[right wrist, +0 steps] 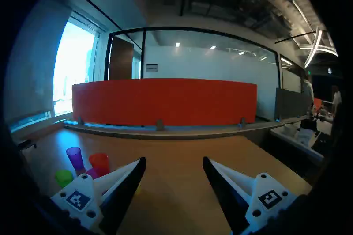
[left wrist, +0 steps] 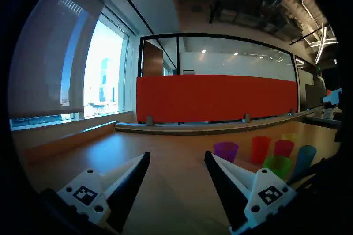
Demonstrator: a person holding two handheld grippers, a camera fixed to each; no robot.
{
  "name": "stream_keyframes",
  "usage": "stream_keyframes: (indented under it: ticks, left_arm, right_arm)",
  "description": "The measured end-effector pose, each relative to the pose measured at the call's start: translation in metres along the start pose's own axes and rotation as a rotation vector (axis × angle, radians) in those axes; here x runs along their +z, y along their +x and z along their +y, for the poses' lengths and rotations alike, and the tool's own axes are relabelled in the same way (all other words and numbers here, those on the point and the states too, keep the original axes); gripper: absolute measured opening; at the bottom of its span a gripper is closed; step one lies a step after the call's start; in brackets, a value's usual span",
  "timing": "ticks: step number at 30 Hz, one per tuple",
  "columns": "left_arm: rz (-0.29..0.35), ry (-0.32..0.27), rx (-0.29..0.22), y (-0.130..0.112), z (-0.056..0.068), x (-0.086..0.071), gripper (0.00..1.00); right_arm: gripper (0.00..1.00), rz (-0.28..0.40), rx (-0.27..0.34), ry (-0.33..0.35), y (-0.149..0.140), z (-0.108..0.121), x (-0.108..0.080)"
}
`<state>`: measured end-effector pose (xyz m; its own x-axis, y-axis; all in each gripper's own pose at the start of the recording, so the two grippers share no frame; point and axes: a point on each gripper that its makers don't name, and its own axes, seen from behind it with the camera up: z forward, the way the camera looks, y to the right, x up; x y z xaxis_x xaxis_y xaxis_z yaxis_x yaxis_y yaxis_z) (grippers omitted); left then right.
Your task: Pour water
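1. Left tongs (left wrist: pixel 177 153): fingers spread and the gap between them free. Bare counter (left wrist: pixel 132 142) runs straight ahead to the red partition (left wrist: pixel 216 98), which closes the far edge.
2. Cluster of cups (left wrist: pixel 277 164) blocks the right side. The purple cup (left wrist: pixel 226 150) stands nearest the right finger.
3. A raised ledge (left wrist: pixel 66 140) under the window bounds the left.
4. Right tongs (right wrist: pixel 174 159): spread, with an open lane ahead and to the right. An orange cup (right wrist: pixel 99 162) and its neighbours crowd the left finger.
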<state>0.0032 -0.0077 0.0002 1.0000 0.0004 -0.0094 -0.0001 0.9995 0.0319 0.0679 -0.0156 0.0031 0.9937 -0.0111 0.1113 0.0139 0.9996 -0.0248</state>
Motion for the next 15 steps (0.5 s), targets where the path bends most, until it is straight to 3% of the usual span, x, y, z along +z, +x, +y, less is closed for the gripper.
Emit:
stream_keyframes:
  ticks: [15]
  left_arm:
    - [-0.007,-0.012,-0.001,-0.0016,0.0025,0.0018,0.92]
  right_arm:
    - [0.99,0.004,-0.002,0.005,0.006,-0.004,-0.0029]
